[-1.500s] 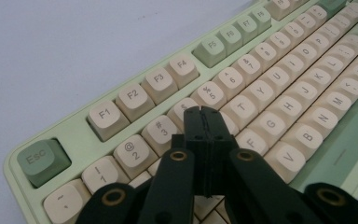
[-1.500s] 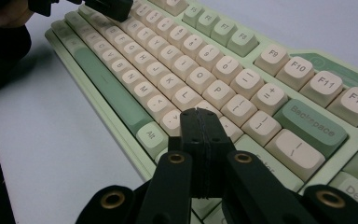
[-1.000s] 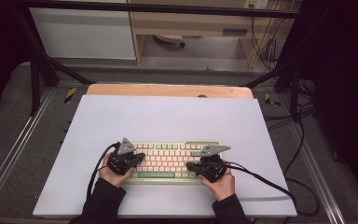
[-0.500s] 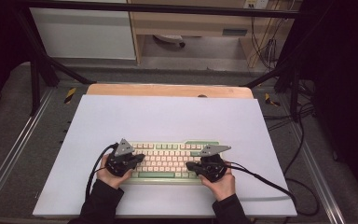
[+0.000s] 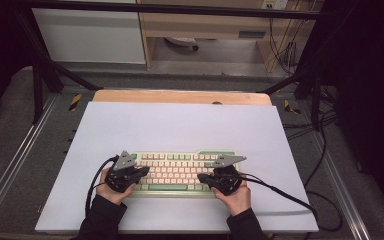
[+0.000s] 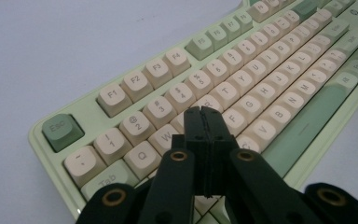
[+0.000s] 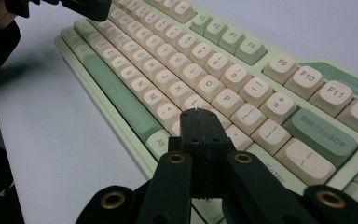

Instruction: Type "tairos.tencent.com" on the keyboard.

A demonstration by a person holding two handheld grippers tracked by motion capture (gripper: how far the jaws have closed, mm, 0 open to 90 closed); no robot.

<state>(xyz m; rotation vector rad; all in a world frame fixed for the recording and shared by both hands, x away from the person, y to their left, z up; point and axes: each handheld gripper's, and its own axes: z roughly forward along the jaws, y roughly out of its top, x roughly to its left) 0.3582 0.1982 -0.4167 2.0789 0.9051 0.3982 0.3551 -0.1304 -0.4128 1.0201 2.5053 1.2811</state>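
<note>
The keyboard (image 5: 180, 172), pale green with cream keys, lies on the white table (image 5: 180, 125) close to its near edge, in front of the person. The left claw (image 6: 202, 114) hangs over the keyboard's left end, tips just above the W and E keys; its jaws are pressed flat together with nothing between them. The right claw (image 7: 199, 116) is over the keyboard's right end, tips near the L and semicolon keys, likewise fully closed and empty. The work in hand looks like key pressing with the closed tips.

The main risk is imprecision: each closed tip is nearly as broad as a keycap, so a descent slightly off centre could catch two neighbouring keys at once. Coming down at a slant could let the tip skid off a rounded cap. A hard push at either end might also slide the keyboard across the smooth table, since nothing seems to brace it.
</note>
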